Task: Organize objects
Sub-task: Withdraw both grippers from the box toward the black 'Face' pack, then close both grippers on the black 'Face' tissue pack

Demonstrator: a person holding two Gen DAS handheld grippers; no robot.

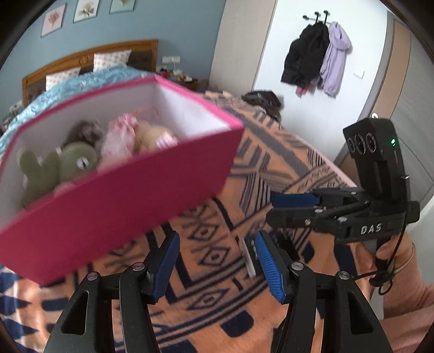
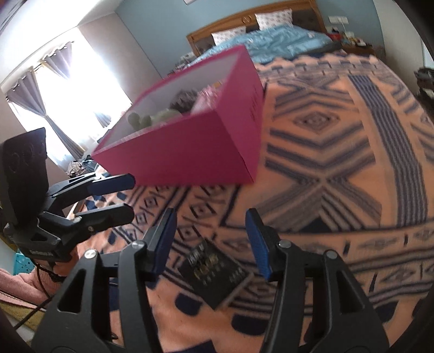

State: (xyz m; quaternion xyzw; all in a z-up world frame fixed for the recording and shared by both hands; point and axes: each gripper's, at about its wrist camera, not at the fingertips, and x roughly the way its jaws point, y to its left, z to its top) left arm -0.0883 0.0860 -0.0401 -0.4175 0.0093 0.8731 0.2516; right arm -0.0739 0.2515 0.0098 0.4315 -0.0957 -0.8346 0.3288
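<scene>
Rectangular pink box (image 1: 114,206), fuzzy patterned blanket (image 1: 271,168)

A home bedroom: a wide bed (image 2: 339,130) under an orange-and-navy patterned blanket, a wooden headboard (image 1: 89,58) with floral pillows (image 1: 111,60) against a blue wall, framed prints (image 1: 84,10) above, jackets (image 1: 316,58) hanging on wall hooks, and grey curtains (image 2: 35,92) tied back at a bright window.
</scene>
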